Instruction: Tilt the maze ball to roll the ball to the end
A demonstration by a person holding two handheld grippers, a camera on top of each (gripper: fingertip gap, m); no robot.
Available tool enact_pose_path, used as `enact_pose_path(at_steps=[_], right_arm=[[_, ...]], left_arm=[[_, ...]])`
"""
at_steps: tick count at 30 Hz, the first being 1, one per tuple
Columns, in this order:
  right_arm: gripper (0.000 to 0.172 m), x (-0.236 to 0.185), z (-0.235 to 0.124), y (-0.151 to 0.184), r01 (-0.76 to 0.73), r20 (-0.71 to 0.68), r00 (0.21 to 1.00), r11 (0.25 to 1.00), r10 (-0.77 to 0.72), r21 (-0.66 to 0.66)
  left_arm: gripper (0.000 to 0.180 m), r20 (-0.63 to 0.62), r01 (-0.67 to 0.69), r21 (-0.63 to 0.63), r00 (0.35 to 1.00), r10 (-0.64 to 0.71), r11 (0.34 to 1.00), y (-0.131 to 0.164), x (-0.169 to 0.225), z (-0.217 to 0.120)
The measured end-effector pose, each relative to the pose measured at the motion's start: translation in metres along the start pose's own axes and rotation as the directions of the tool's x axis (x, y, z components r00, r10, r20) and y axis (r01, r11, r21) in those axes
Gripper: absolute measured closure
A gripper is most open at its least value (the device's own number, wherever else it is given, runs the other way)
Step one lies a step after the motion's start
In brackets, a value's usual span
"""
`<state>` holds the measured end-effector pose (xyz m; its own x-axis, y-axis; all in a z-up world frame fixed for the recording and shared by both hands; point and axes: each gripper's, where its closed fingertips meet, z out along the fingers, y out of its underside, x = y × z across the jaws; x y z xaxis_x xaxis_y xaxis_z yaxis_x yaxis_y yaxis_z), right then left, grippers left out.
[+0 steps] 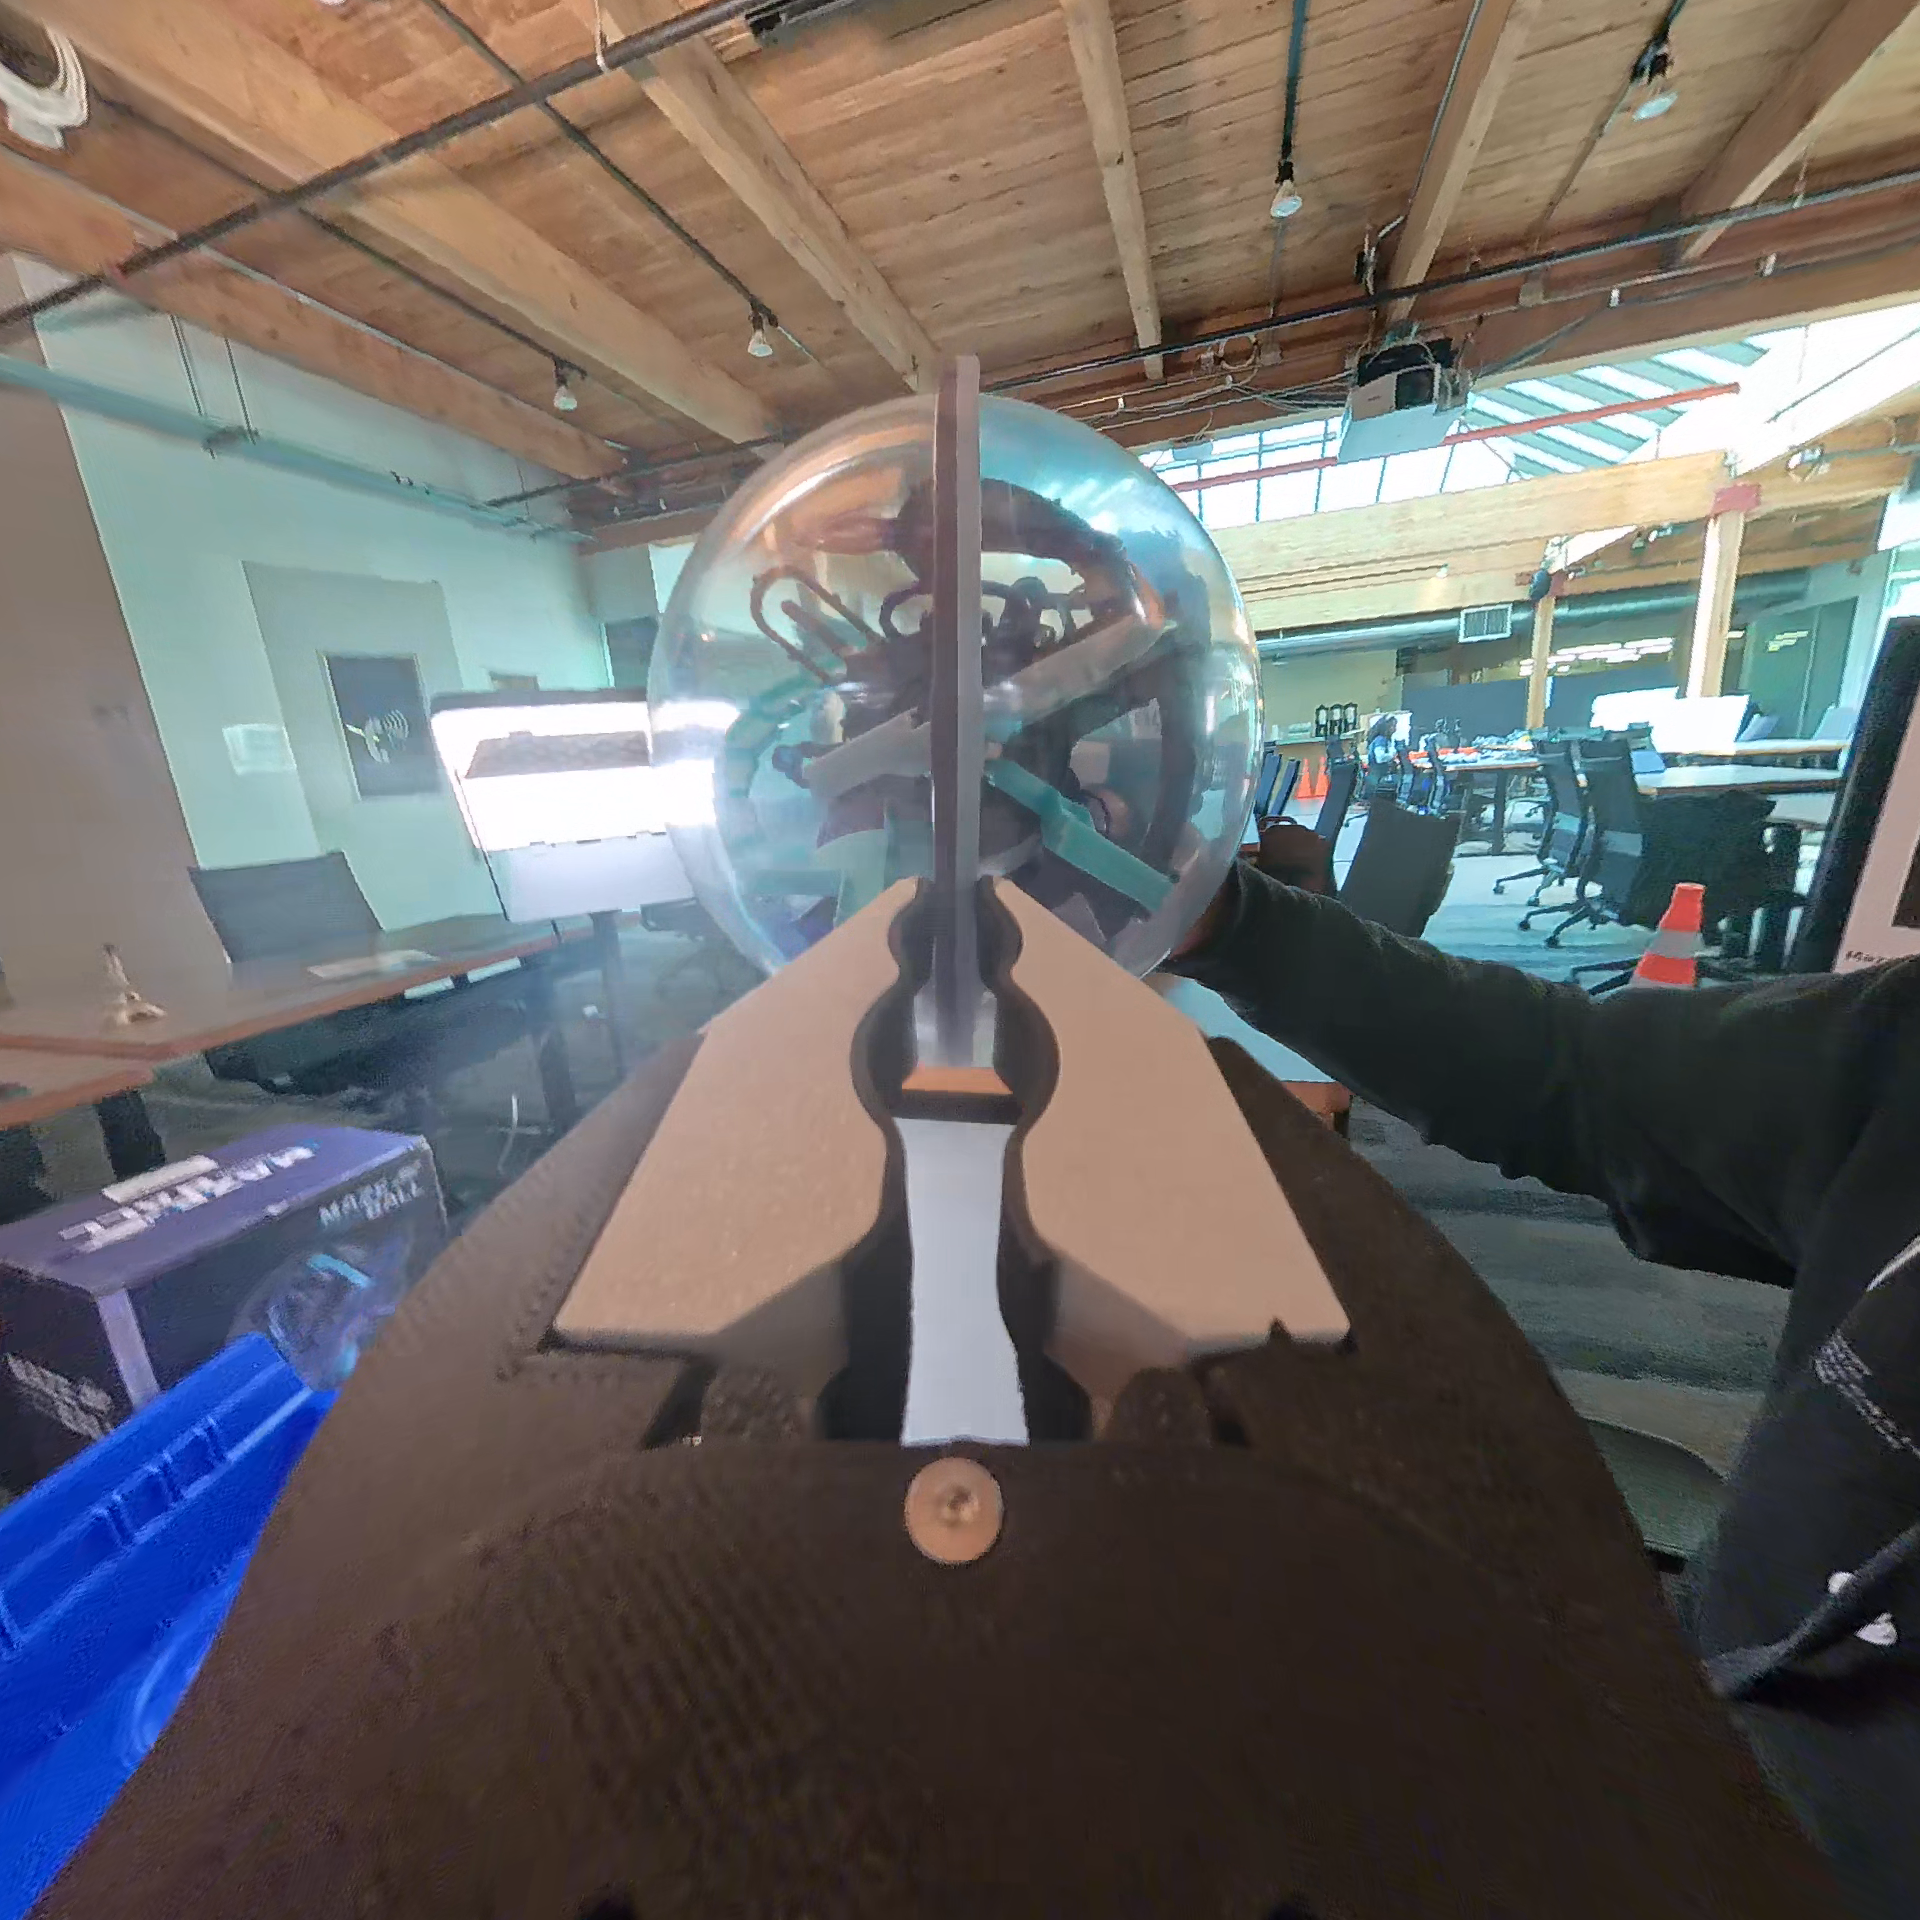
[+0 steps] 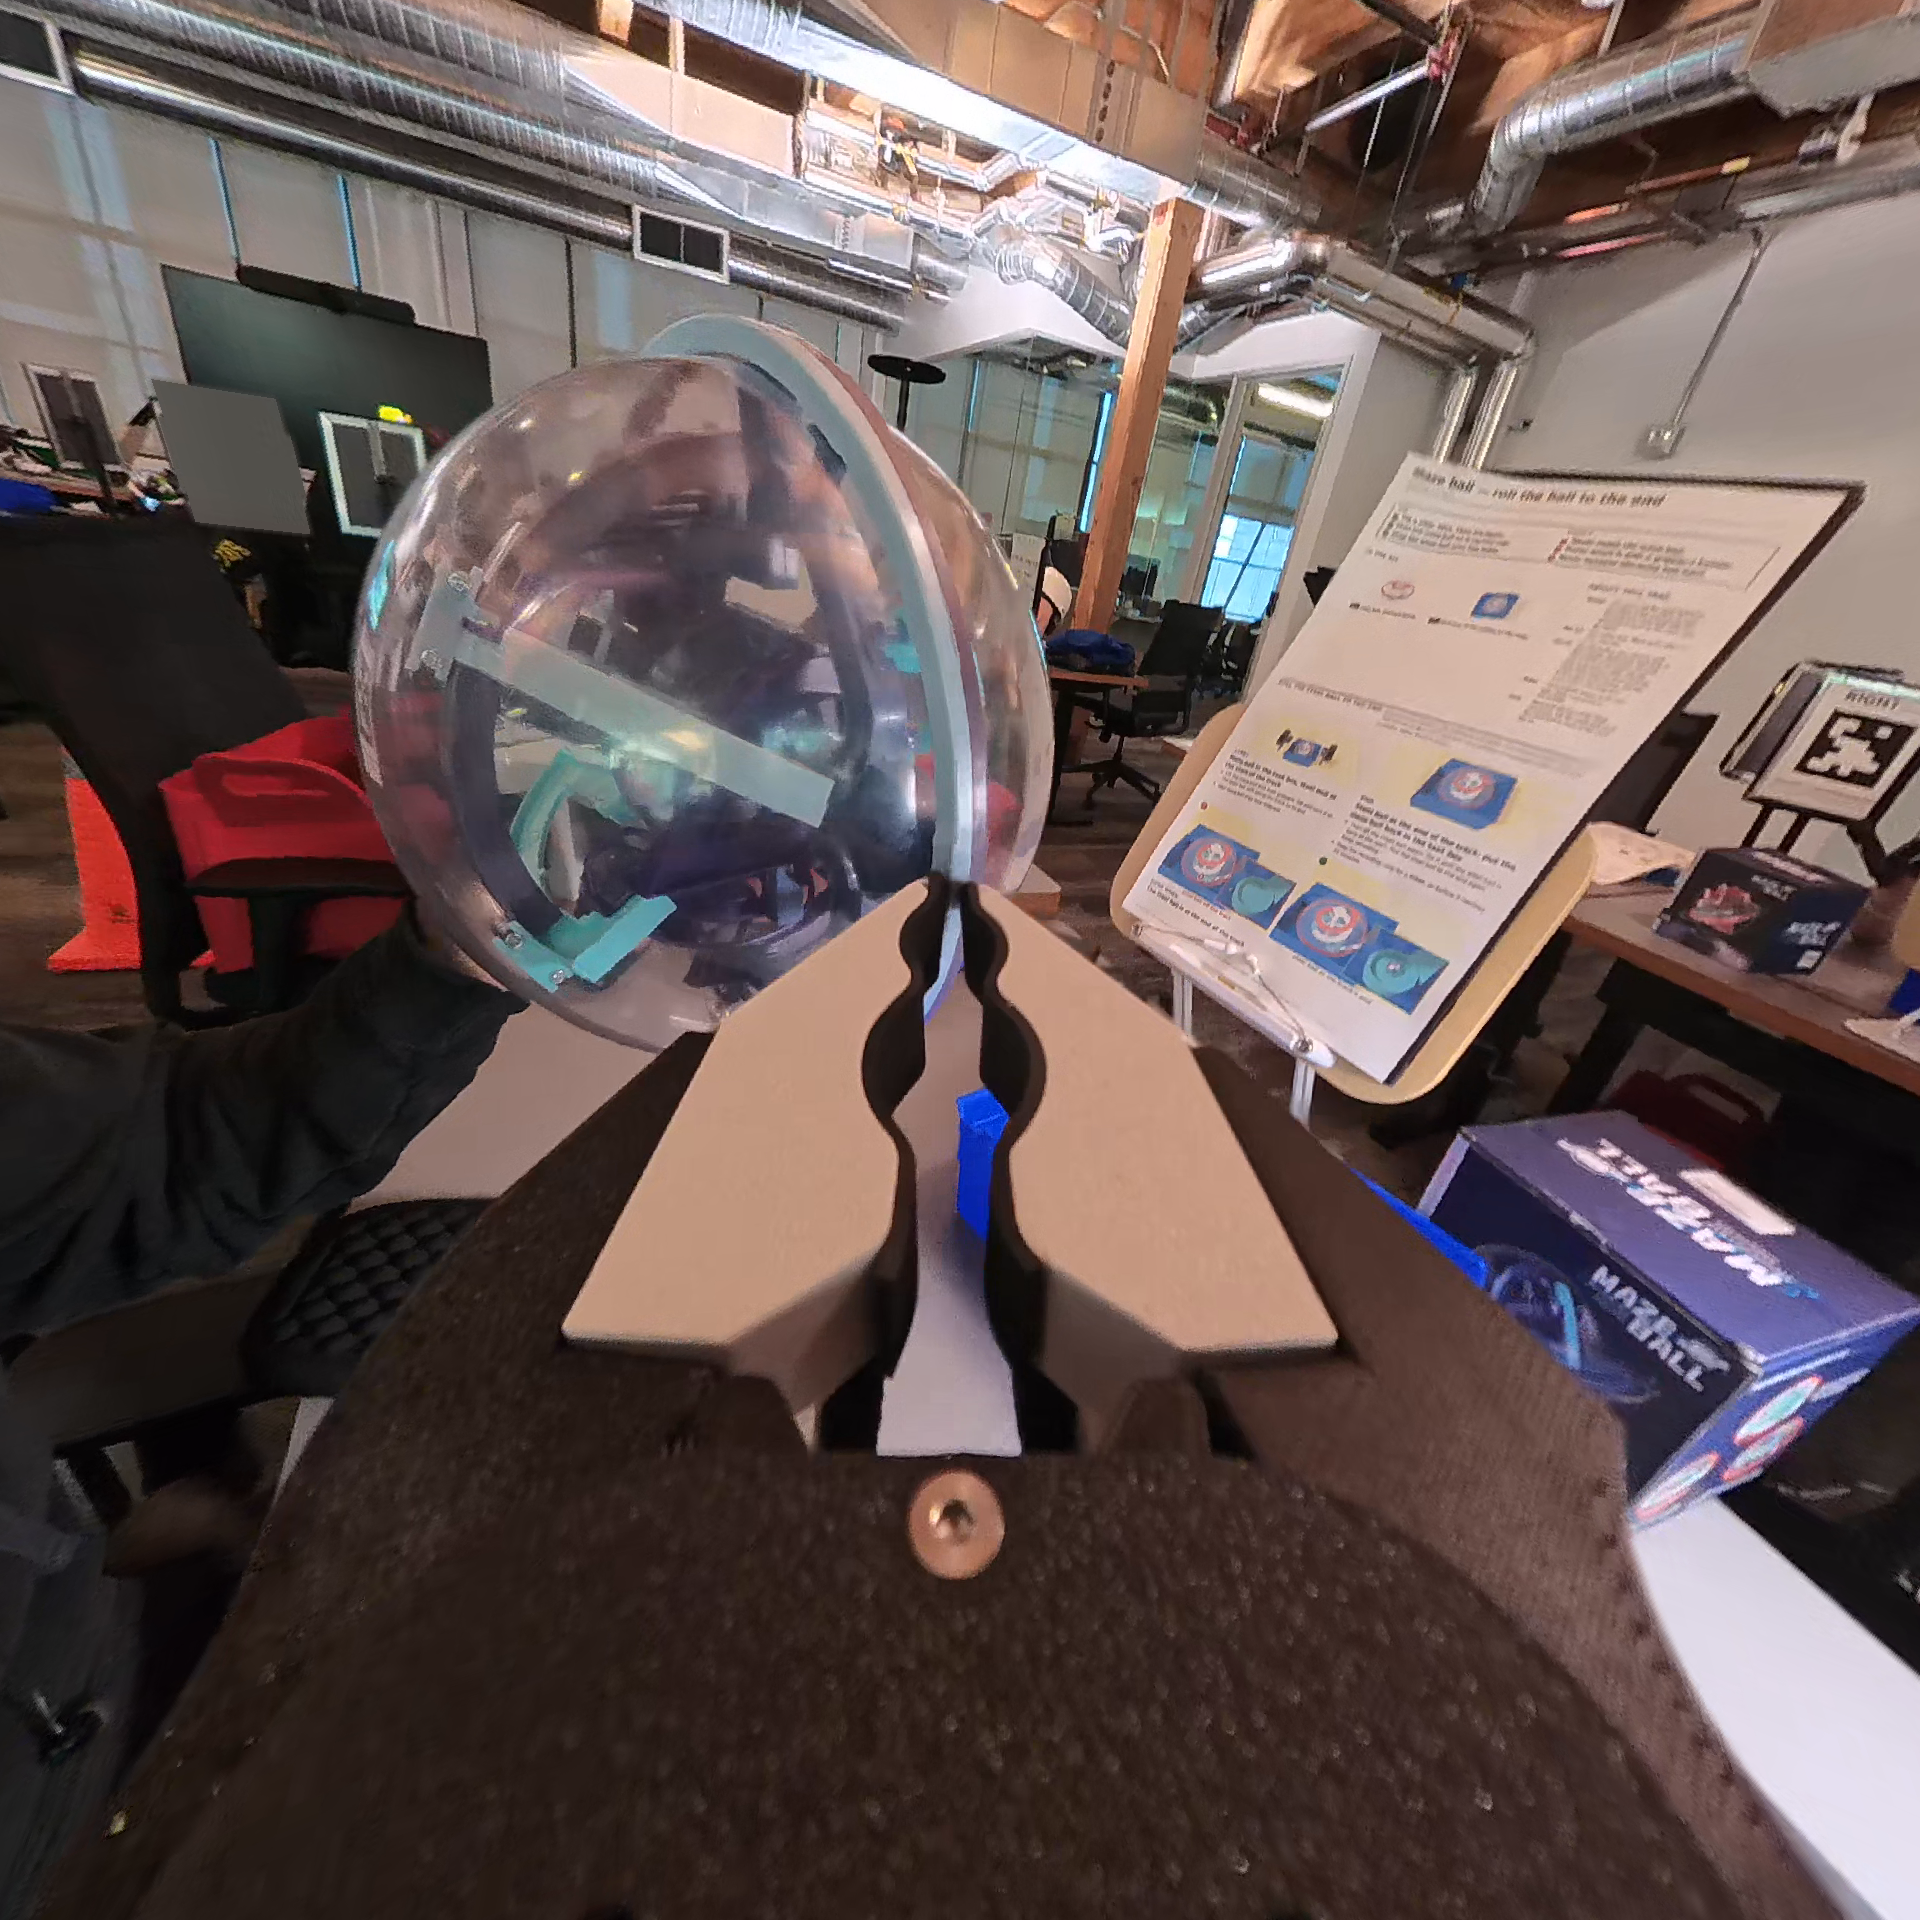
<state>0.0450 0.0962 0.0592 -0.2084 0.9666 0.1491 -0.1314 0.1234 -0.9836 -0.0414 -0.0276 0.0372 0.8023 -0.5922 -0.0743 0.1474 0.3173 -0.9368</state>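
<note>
Up in the air between the two tools hangs the maze ball (image 1: 956, 686), a clear sphere with a flat ring around its middle and a tangle of teal, grey and dark tracks inside. The left gripper (image 1: 954, 894) has its jaws drawn narrow on that ring, which runs edge-on straight down the slot with the pads against either face. Over on the other side, the right gripper (image 2: 948, 894) pinches the thin rim of the same ring right at its tips, jaws all but closed, and the sphere leans off to the left of that view.

Now the tricky bit: both tools have to turn together, as one wheel, or the ring will likely twist out of that fingertip pinch on the right. Small, slow tilts look wisest, pausing so the ball settles on each stretch of track. The little ball itself? I cannot pick it out among the tracks, so how far along the run stands is anyone's guess.

Down below, a blue bin (image 1: 114, 1621) sits at the lower left of the left view, its inside not visible. Beside it lies a dark printed box (image 1: 208, 1236), closed, contents hidden. An instruction board (image 2: 1507, 748) leans on its stand off to the right.
</note>
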Motion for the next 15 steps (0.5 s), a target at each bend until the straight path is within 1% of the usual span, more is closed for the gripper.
enact_pose_path(at_steps=[4,8,11,15], right_arm=[[0.172,0.003,-0.002,0.023,-0.048,-0.016,0.999,0.998,0.048,-0.027],[0.172,0.007,-0.004,0.041,-0.083,-0.029,0.996,0.995,0.082,-0.049],[0.172,0.009,-0.005,0.05,-0.098,-0.034,0.995,0.993,0.096,-0.059],[0.172,0.011,-0.005,0.056,-0.104,-0.038,0.994,0.993,0.102,-0.058]], left_arm=[[0.175,0.005,0.088,-0.011,0.996,-0.088,0.996,0.024,-0.006,-0.004],[0.175,0.011,0.144,-0.018,0.989,-0.144,0.989,0.045,-0.01,-0.007],[0.175,0.015,0.164,-0.021,0.986,-0.164,0.986,0.055,-0.013,-0.008],[0.175,0.018,0.167,-0.023,0.986,-0.167,0.986,0.061,-0.015,-0.008]])
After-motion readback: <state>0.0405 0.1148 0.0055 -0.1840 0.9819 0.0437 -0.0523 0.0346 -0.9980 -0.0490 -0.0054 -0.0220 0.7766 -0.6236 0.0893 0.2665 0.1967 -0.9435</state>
